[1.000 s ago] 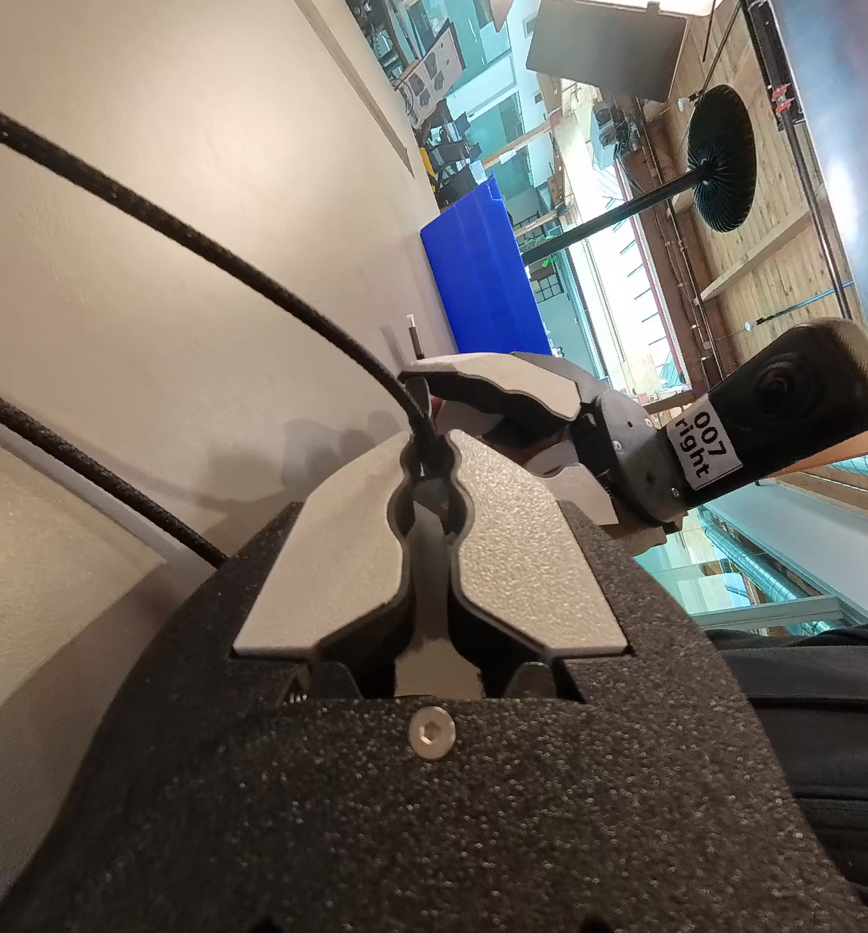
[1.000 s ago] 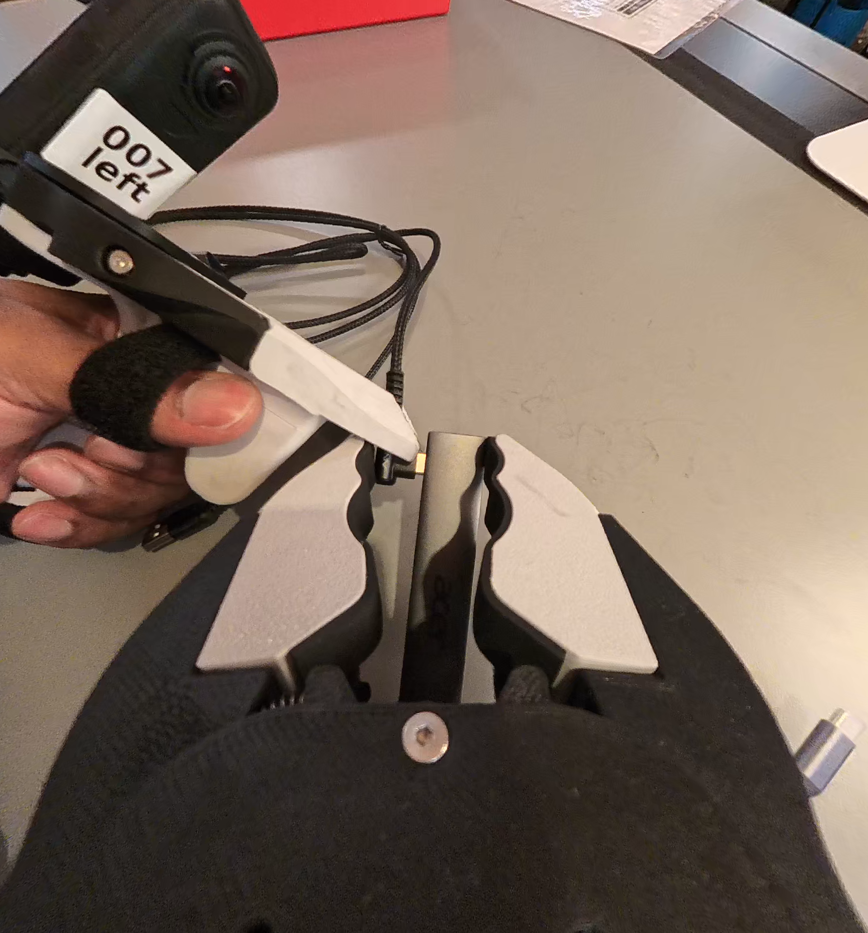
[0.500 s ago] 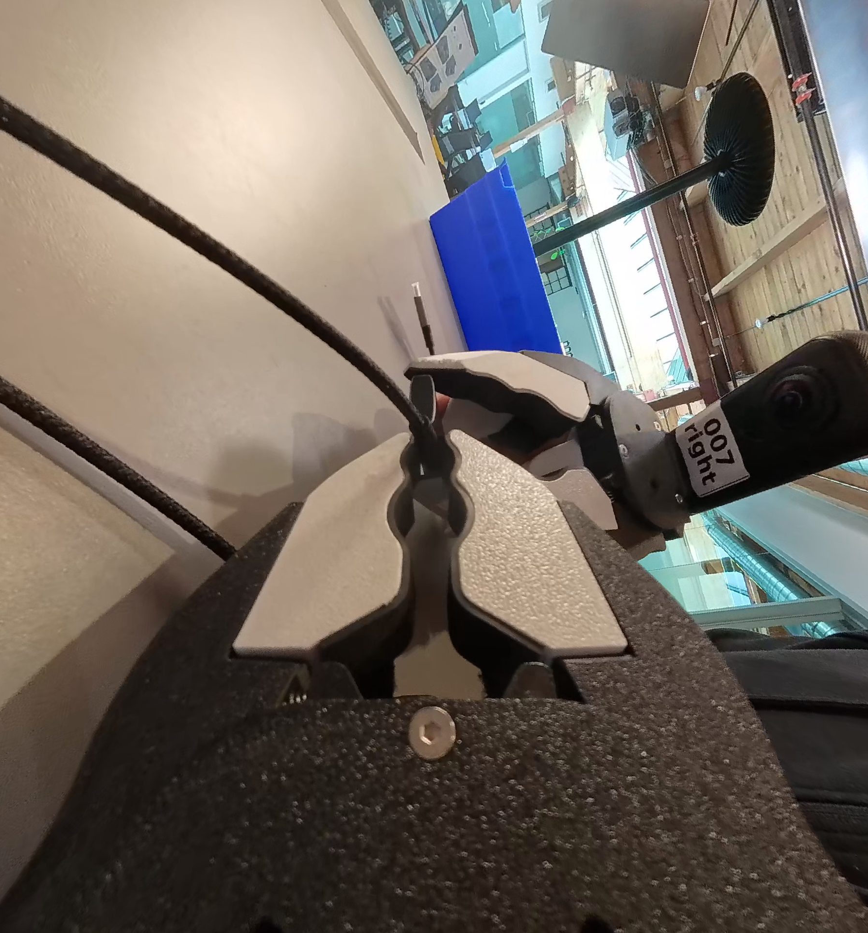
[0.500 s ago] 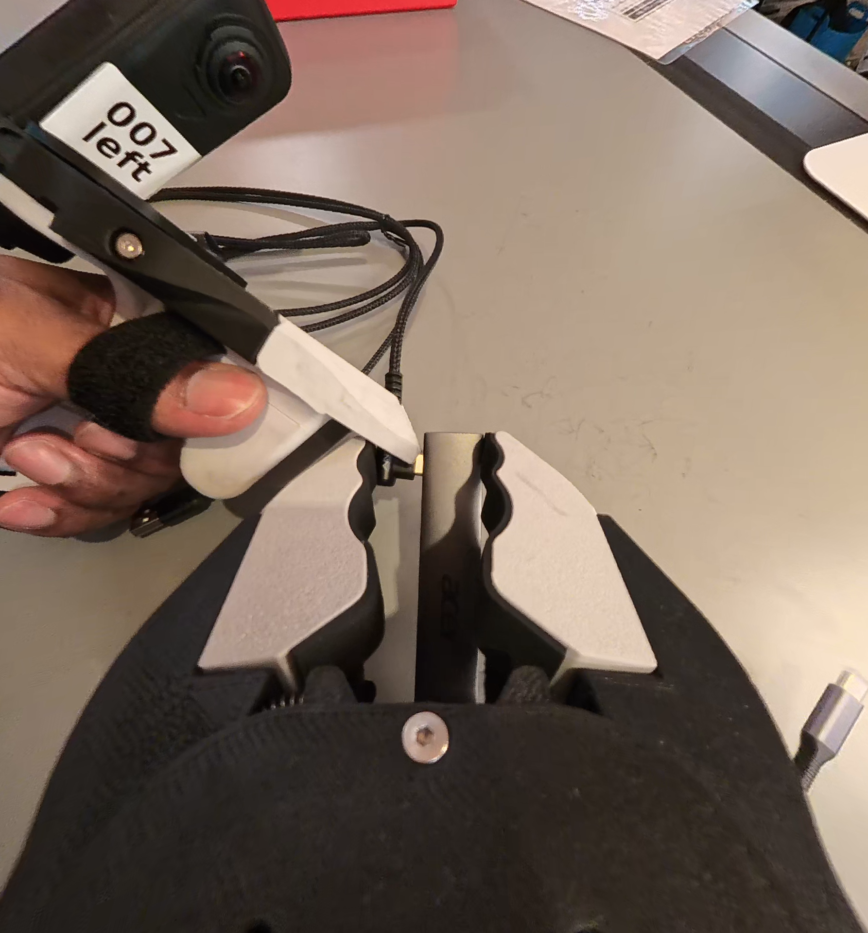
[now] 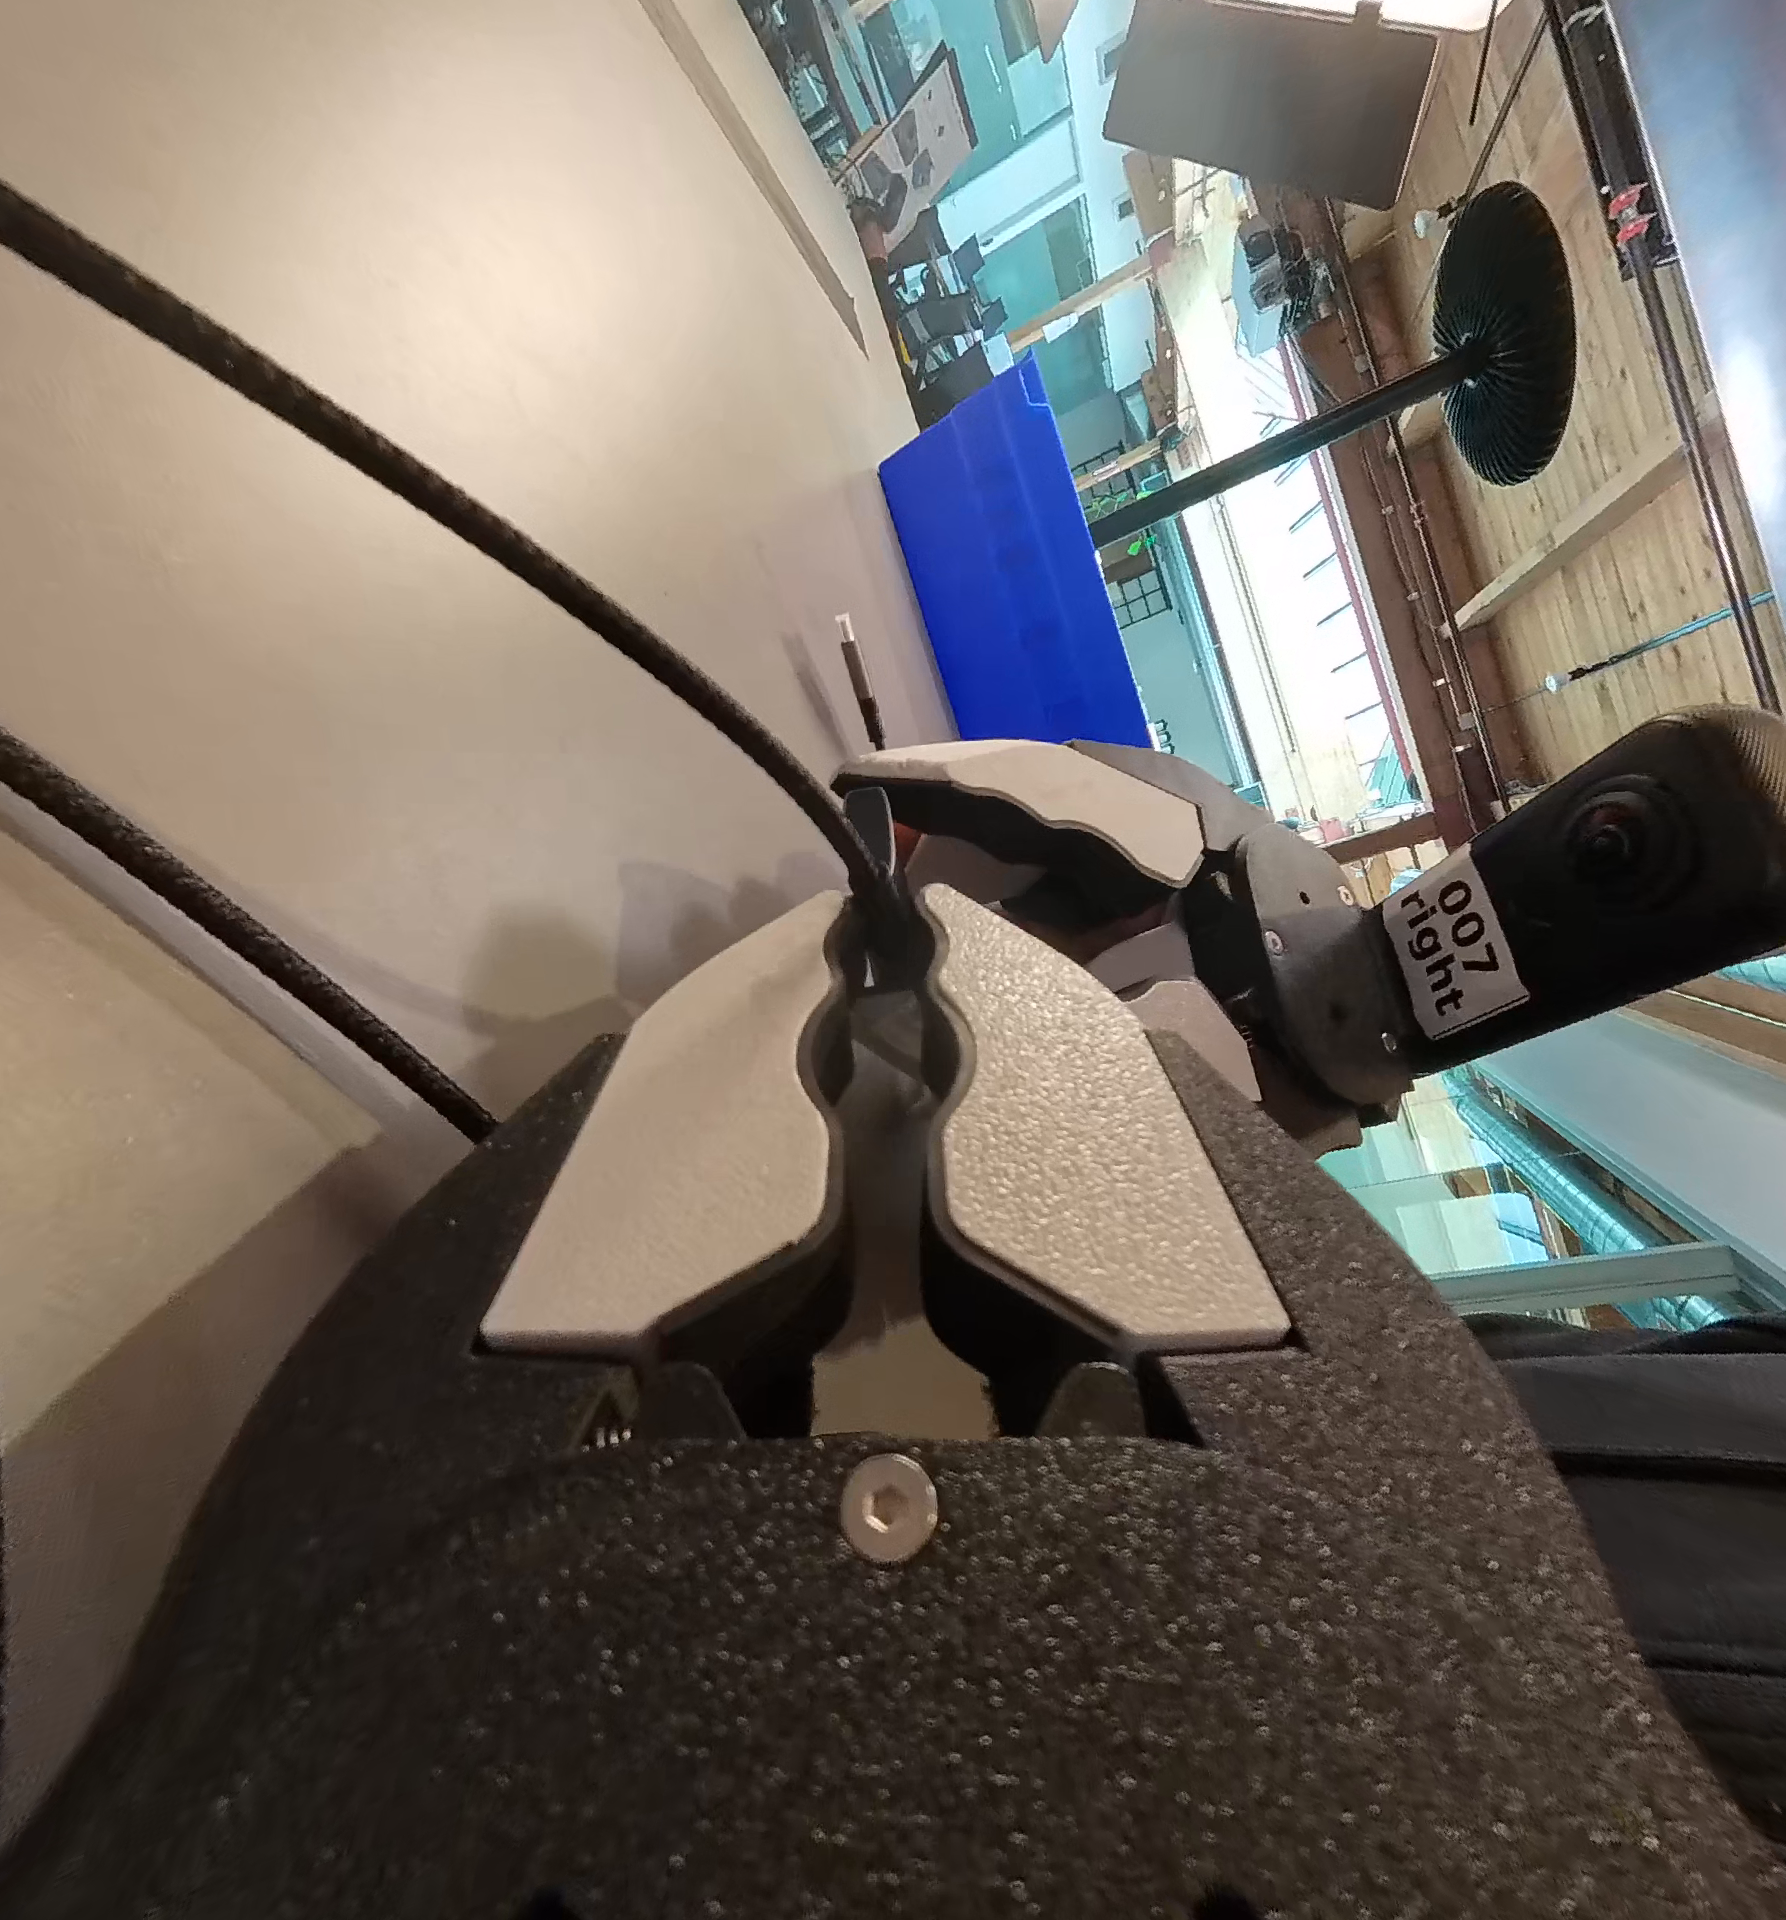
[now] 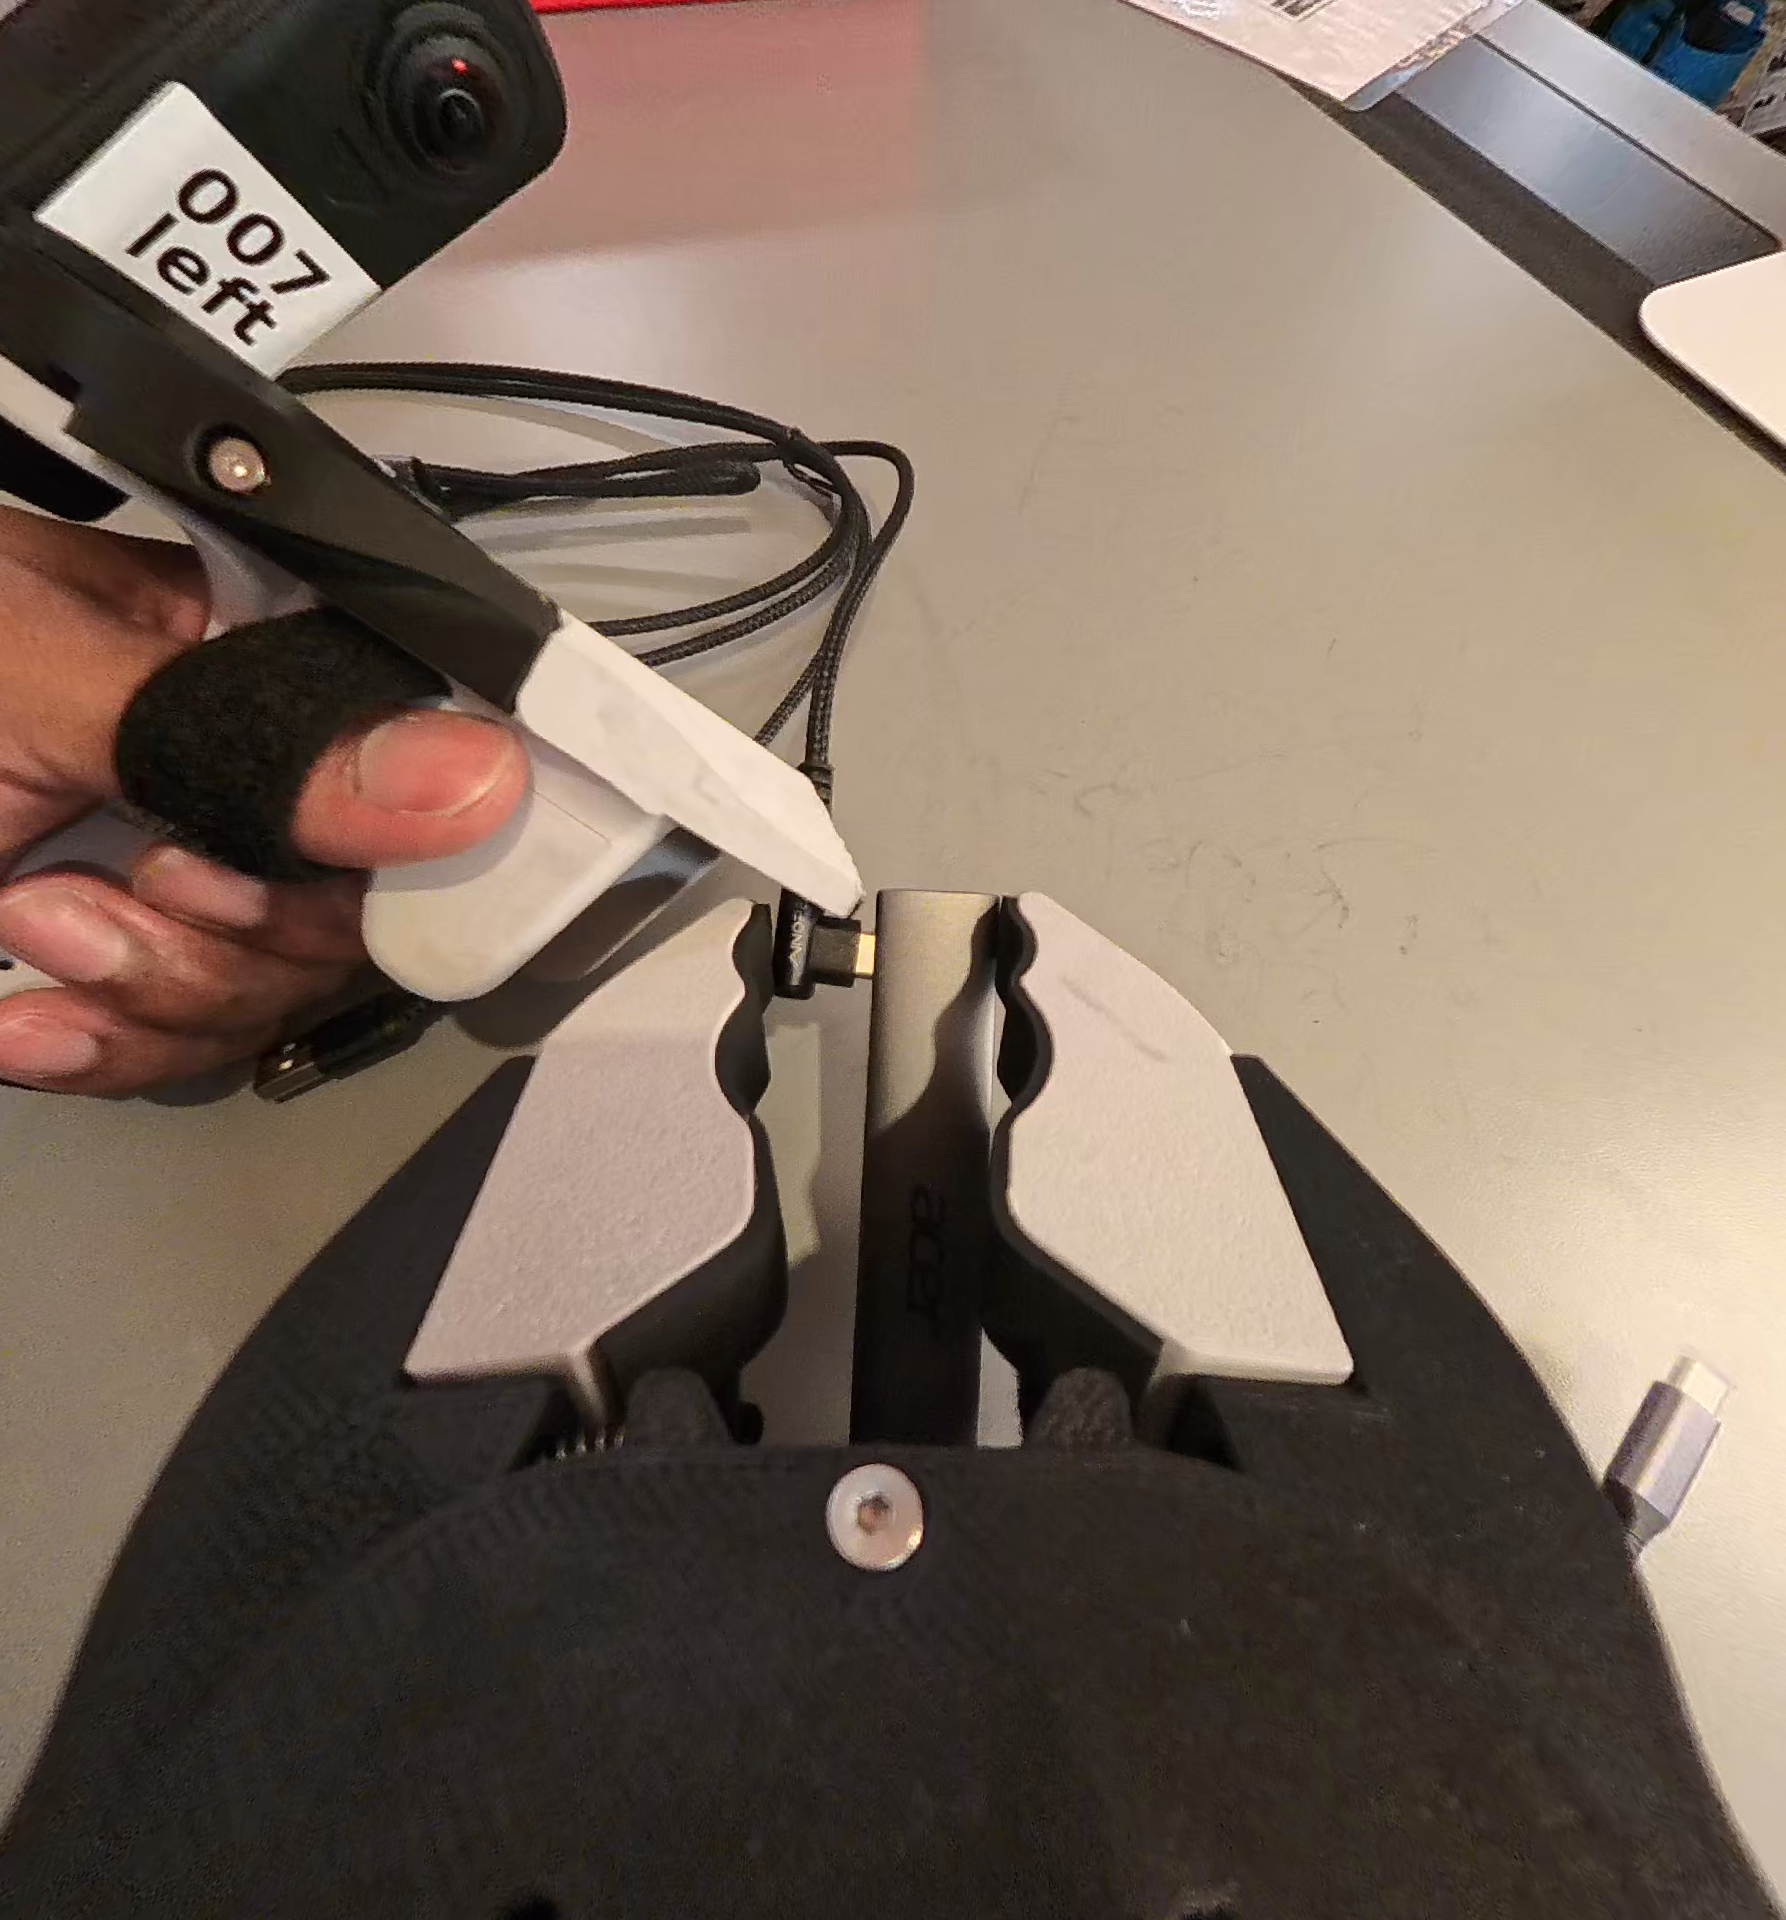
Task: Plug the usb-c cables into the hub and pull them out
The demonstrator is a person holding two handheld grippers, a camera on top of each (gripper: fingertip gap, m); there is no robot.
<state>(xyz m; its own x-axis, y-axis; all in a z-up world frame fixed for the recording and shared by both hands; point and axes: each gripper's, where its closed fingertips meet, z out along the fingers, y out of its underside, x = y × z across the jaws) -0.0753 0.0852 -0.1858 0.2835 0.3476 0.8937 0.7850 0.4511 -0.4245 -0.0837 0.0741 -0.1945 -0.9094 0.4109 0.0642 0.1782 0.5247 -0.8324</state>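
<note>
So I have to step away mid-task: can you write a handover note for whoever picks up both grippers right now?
Left gripper: shut on the black right-angle plug of the braided cable.
Right gripper: the hub stands between its fingers, against the right one; a gap shows at the left one.
The plug's gold tip is at the hub's side, and some metal still shows, so it is not fully seated.
A grey USB-C plug lies loose on the table to the right.
Left: seat or free the black plug, then handle the grey one.
</note>
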